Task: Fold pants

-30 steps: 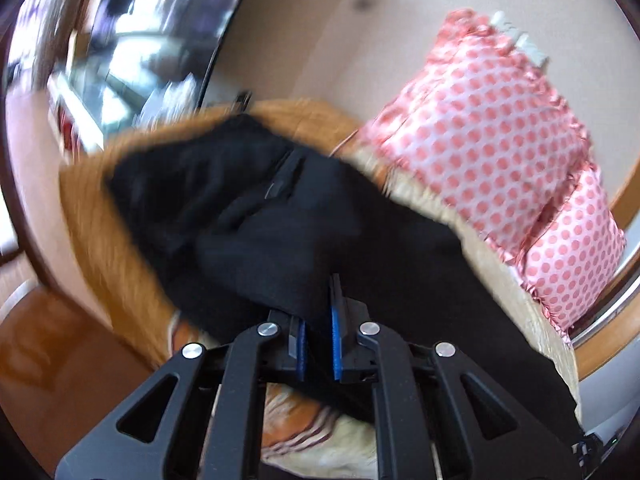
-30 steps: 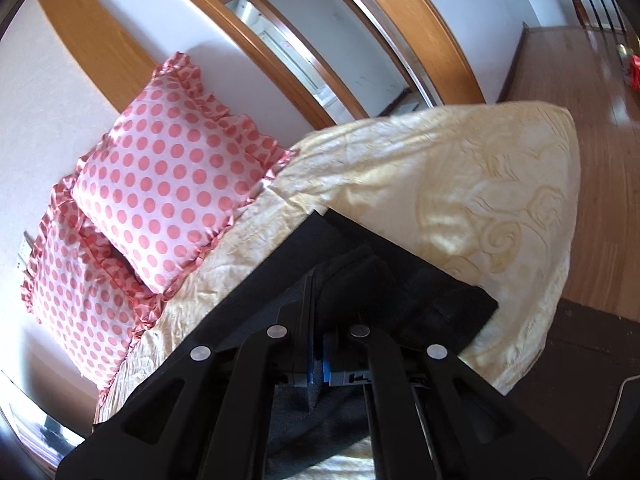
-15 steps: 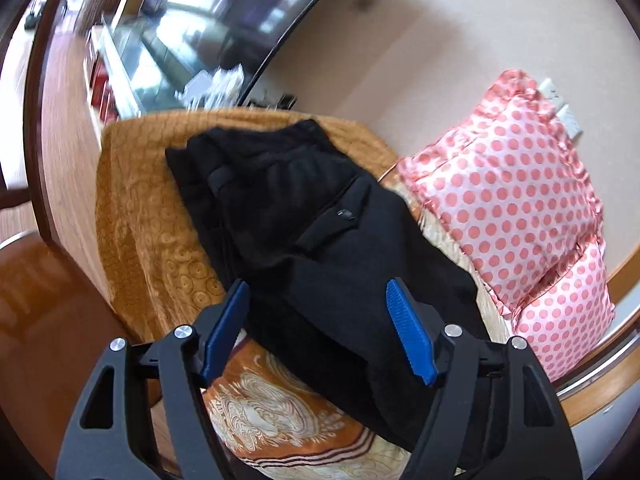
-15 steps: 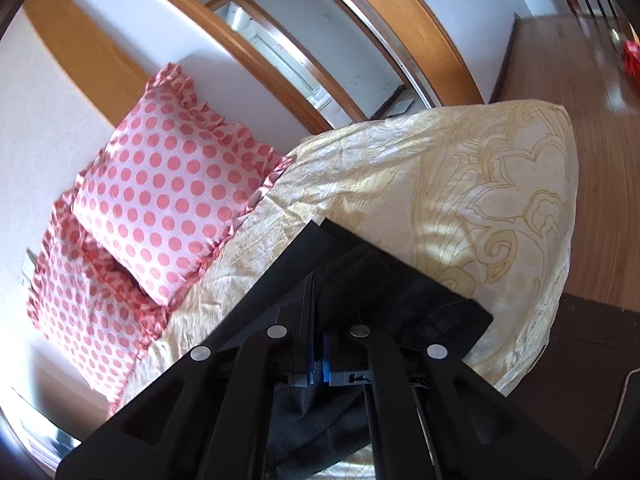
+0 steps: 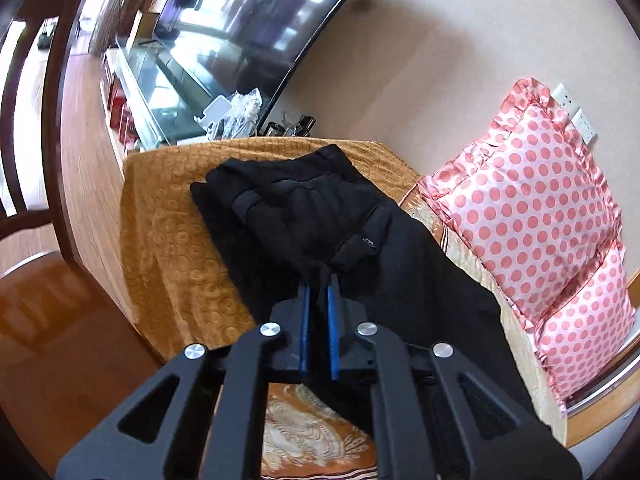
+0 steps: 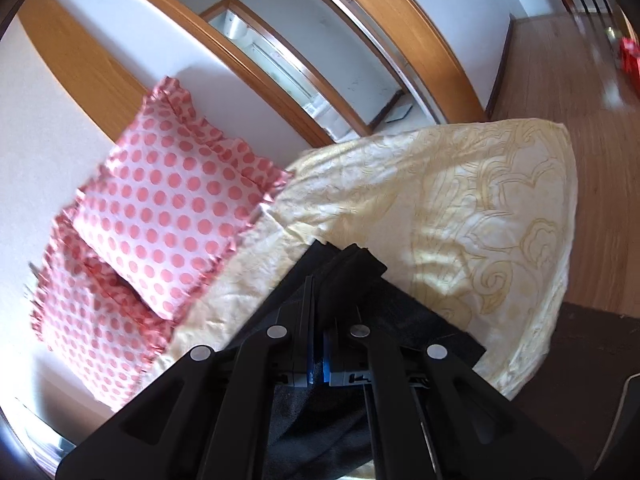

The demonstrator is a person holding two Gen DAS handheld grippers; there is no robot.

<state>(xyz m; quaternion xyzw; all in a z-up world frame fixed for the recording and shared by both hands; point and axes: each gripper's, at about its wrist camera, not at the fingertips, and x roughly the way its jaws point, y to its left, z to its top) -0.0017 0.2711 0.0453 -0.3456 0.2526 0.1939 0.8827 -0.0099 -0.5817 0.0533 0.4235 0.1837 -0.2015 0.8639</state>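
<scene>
Black pants (image 5: 320,220), on a gold bedspread (image 5: 168,216), ahead of both claws. Pink dotted pillows (image 5: 536,216) to the left claw's (image 5: 319,284) right (against the wall). Left claw, tilted down, just closed, pinching cloth; right claw (image 6: 320,292) likewise clamped on pants (image 6: 352,276).

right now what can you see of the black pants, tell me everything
The black pants look like soft, matte fabric with a slanted pocket opening and a belt loop at the waist. They lie lengthwise on the bed, over its golden patterned cover, the waist at the far end, beside two pink dotted pillows. The left gripper, whose jaws have just been closing, pinches a fold near the pocket. The right gripper is shut on bunched cloth at the leg end, with a folded corner sticking up past it.
</scene>
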